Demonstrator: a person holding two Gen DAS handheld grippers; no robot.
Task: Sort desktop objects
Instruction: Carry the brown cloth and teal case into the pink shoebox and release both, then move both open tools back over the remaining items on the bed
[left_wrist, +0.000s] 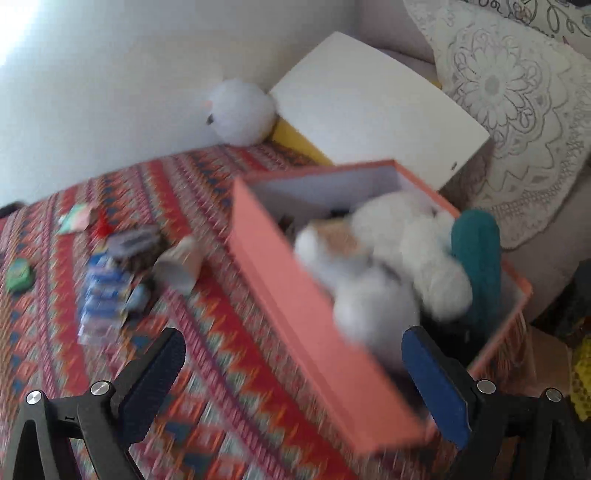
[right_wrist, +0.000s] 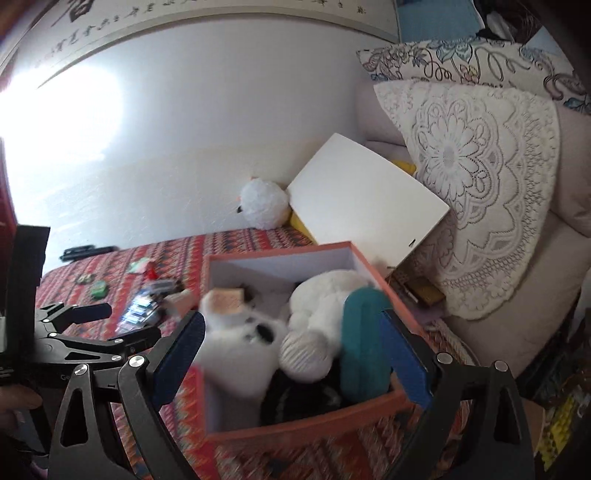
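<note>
An open coral box (left_wrist: 295, 295) (right_wrist: 306, 428) stands on the patterned cloth. It holds white plush toys (left_wrist: 406, 236) (right_wrist: 321, 299), a striped grey ball (right_wrist: 304, 347), a teal object (left_wrist: 476, 258) (right_wrist: 364, 347) and something dark. My left gripper (left_wrist: 295, 380) is open, its blue pads astride the box's near corner, nothing held. My right gripper (right_wrist: 291, 354) is open over the box's front, empty. The left gripper (right_wrist: 135, 320) also shows at the left of the right wrist view. Loose on the cloth lie a paper cup (left_wrist: 181, 266), a blue pack (left_wrist: 103, 295) and a green item (left_wrist: 18, 273) (right_wrist: 99, 288).
A round white plush (left_wrist: 240, 112) (right_wrist: 264, 206) sits against the wall beside a leaning white board (left_wrist: 376, 107) (right_wrist: 369, 206). Lace and floral cushions (left_wrist: 517, 110) (right_wrist: 480, 203) crowd the right. A hand shows at the lower left of the right wrist view.
</note>
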